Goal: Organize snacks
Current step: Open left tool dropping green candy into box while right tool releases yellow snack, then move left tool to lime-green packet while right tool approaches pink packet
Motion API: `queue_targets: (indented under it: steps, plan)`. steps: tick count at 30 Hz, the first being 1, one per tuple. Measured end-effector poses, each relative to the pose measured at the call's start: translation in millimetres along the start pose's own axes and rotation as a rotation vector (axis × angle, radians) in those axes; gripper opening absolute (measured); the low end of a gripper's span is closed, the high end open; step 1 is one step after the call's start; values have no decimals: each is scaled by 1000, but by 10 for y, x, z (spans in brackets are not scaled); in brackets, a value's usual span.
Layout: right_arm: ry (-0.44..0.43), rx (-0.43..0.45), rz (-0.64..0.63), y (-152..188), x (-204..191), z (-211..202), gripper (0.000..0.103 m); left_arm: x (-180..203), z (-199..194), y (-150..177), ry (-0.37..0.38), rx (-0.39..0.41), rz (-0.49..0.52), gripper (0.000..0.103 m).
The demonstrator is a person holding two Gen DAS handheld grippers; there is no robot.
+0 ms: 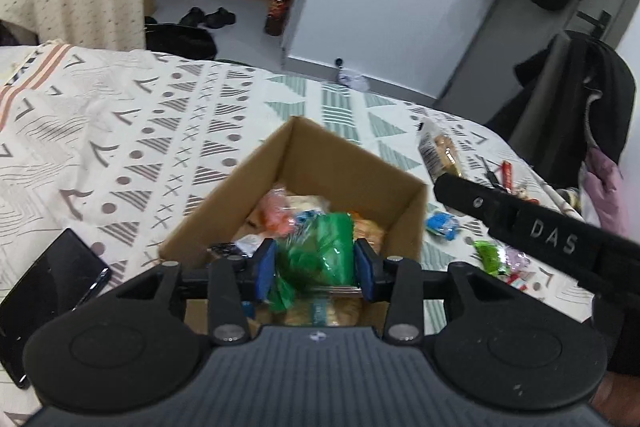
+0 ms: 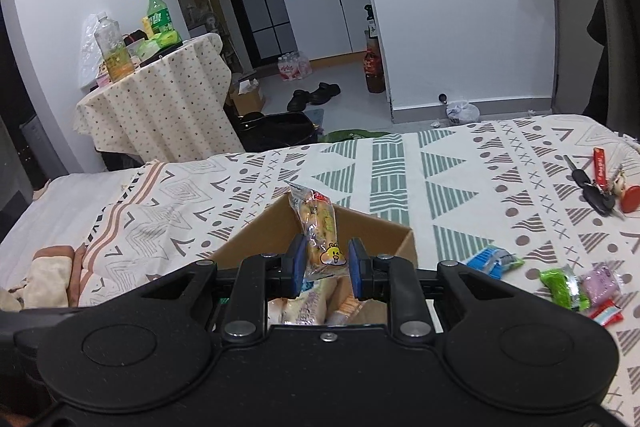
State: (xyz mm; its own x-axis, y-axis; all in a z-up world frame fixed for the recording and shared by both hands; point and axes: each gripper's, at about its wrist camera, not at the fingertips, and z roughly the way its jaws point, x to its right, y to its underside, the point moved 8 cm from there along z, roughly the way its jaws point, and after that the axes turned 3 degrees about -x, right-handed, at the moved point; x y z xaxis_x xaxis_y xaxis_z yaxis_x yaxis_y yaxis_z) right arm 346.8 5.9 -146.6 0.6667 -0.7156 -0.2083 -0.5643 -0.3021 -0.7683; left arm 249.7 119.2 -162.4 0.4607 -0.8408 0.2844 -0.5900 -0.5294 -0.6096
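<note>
The left gripper (image 1: 316, 269) pinches a crinkled green plastic snack packet (image 1: 320, 251) between its blue pads, jaws pressed against the wrapper's sides, directly above the open cardboard box (image 1: 248, 183). The box is plain brown corrugated card with square upright walls, and it sits on a bed (image 1: 120, 131) covered by a cream cotton spread printed with grey triangles, crosses and dots and green striped bands. Inside the box lie several glossy wrapped snacks, among them an orange-pink packet (image 1: 274, 213) and pale bread-like packs.

The right gripper (image 2: 327, 265) holds a long clear-film bread packet (image 2: 320, 227) upright over the same box; its jaws close on the lower end, where a yellow cartoon sticker shows. The packet's crimped top stands above the far box wall.

Loose snacks lie on the spread just beside the box: a blue wrapper (image 2: 494, 259), a green wrapper (image 2: 560, 285), a soft purple one (image 2: 602, 285) and a red-and-white one (image 2: 608, 315). In the left wrist view another long clear packet of bread (image 1: 438, 151) lies farther off, near the bed's edge. A set of black keys with a red tag (image 2: 600, 183) rests well apart from the box. A flat glossy black phone (image 1: 52, 287) lies on the spread to the box's left.
</note>
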Motion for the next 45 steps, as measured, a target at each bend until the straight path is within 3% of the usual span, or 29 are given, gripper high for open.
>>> queue_targets:
  steps: [2, 4, 5, 11, 17, 30, 45]
  plan:
    - [-7, -12, 6, -11, -10, 52, 29, -48, -16, -23, -4, 7, -17, 44]
    - [3, -15, 3, -12, -2, 69, 59, -79, -32, -51, -11, 17, -29, 50]
    - [10, -9, 4, -9, 9, 58, 61, -84, -38, -64, -17, 23, -31, 55]
    - [31, -41, 22, 102, 171, -17, 60, -28, 8, -117, -39, 40, -29, 71]
    - [77, -72, 60, 263, 478, -184, 62, 205, 67, -100, -28, 46, 15, 80]
    - [157, -89, 131, 383, 1073, -524, 69, 820, 231, -45, 38, 14, 83, 83]
    - [214, -120, 194, 518, 1838, -717, 64, 1543, 536, 89, 128, -27, 182, 83]
